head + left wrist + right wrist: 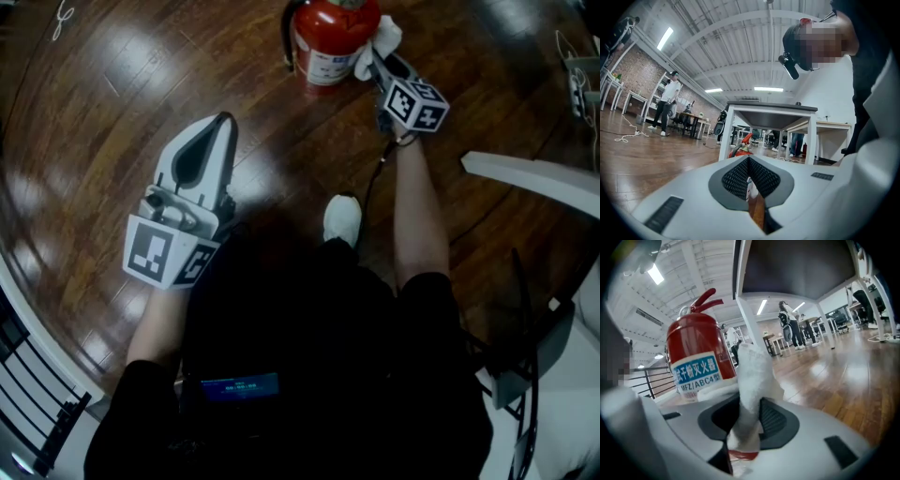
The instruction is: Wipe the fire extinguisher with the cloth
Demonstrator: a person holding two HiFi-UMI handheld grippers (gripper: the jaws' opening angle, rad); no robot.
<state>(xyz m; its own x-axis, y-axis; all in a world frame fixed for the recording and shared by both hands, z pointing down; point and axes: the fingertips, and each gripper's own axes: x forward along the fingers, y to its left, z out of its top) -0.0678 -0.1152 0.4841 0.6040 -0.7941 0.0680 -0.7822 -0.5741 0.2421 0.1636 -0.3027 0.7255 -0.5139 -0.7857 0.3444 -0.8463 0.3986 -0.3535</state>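
The right tool (375, 67) is clenched on the white cloth (752, 376), pressed at the side of the red fire extinguisher (696, 357) upright on the floor (112, 84); the left tool (750, 183) hangs closed, empty, well apart; wiping seems barely begun.

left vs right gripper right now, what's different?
Left gripper is shut and empty; right gripper is shut on the cloth. Left gripper is held back near the person's lap, short of the fire extinguisher; right gripper reaches out with the cloth at its side. Both are white with marker cubes.
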